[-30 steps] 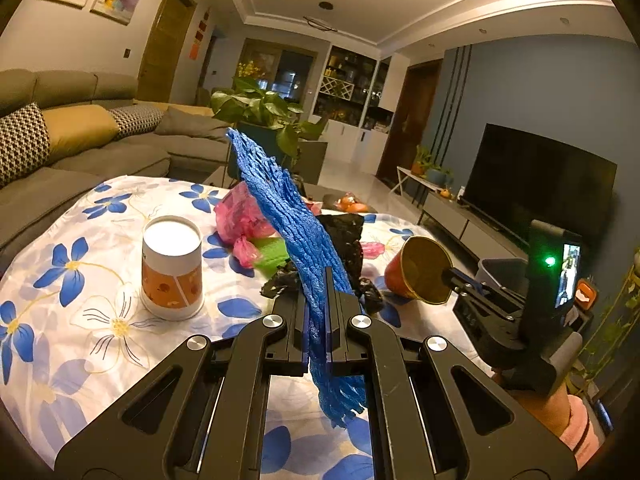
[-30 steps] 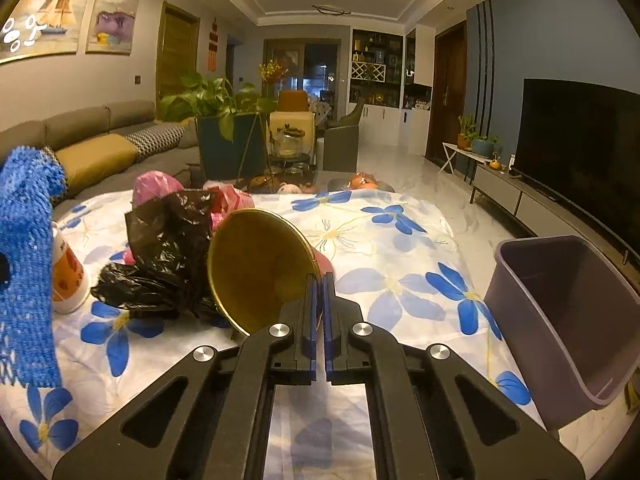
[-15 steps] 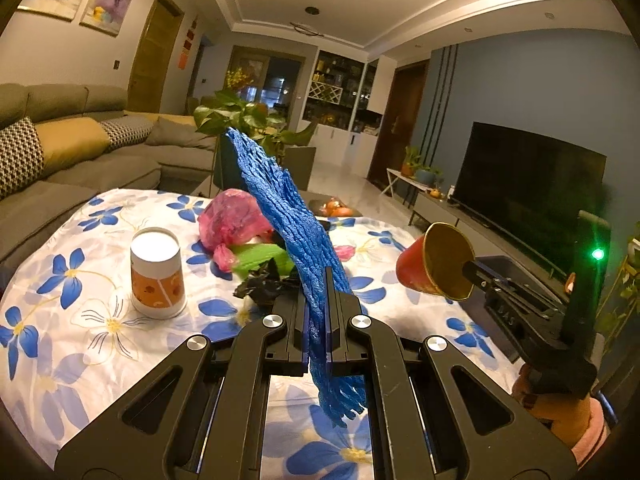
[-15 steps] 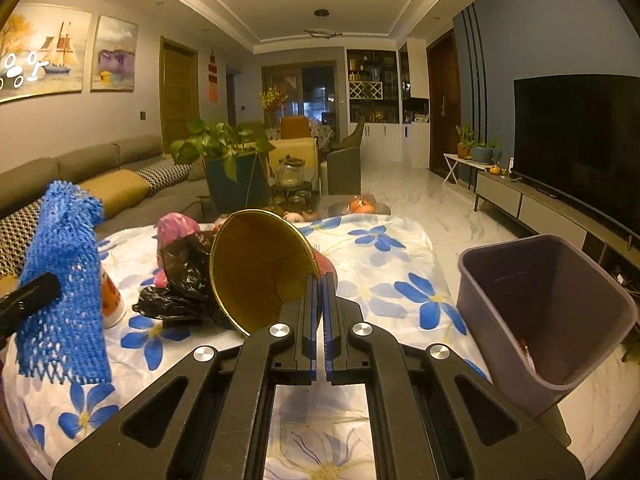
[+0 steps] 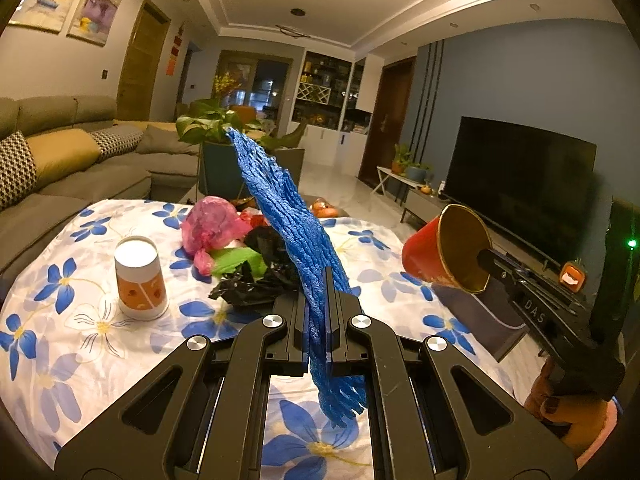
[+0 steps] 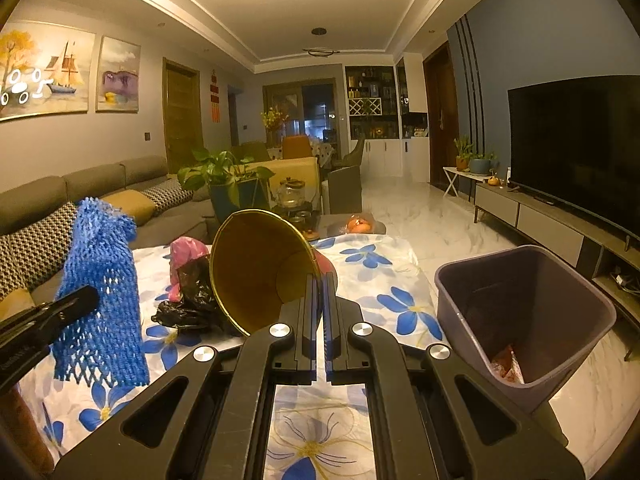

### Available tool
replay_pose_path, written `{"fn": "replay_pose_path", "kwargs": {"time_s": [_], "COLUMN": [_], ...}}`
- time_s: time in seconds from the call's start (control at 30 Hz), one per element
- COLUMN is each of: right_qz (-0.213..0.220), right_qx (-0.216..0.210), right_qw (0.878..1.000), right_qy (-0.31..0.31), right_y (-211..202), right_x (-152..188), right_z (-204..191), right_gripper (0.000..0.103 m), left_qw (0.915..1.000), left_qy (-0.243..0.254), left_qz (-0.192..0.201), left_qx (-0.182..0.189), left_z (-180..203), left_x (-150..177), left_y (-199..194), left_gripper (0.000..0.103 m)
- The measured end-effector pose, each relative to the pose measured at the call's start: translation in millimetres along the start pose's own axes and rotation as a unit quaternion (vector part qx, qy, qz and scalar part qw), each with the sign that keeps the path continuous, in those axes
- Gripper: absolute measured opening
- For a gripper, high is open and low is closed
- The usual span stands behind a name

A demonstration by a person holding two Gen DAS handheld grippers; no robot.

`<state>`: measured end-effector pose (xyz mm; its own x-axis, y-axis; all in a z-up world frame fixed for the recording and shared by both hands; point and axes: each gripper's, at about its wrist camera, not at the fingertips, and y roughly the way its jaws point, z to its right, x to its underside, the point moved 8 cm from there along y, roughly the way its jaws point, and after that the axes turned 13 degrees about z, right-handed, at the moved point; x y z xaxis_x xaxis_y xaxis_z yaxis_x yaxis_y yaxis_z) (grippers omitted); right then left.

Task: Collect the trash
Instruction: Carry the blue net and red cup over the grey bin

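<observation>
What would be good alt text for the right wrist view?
The right tool pinches the rim of a red cup with a gold inside, above a flowered tablecloth. A grey bin stands to its right; at left, the other tool holds blue foam netting.

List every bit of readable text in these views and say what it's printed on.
"DAS": white letters on the black body of the right claw, which holds the red cup.
The white-lidded cup has orange graphics but no legible words.
The red wall hangings are too small to read.
</observation>
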<state>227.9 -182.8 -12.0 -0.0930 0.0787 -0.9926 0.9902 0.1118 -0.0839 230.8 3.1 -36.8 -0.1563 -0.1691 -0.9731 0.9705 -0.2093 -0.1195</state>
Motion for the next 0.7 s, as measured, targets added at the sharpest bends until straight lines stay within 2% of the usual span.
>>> {"fn": "replay_pose_path", "kwargs": {"time_s": [0.7], "right_qz": [0.025], "right_qx": [0.031], "right_qw": [0.999], "right_qy": [0.010], "right_y": [-20.9], "right_x": [-17.2], "right_z": [43.8], "right_gripper": [0.003], "left_qw": [0.9983], "left_qy": [0.039], "left_qz": [-0.005], "left_qx": [0.044], "left_z": [72.2], "left_x": [-3.4], "left_y": [28.9], "left_gripper": [0.004]}}
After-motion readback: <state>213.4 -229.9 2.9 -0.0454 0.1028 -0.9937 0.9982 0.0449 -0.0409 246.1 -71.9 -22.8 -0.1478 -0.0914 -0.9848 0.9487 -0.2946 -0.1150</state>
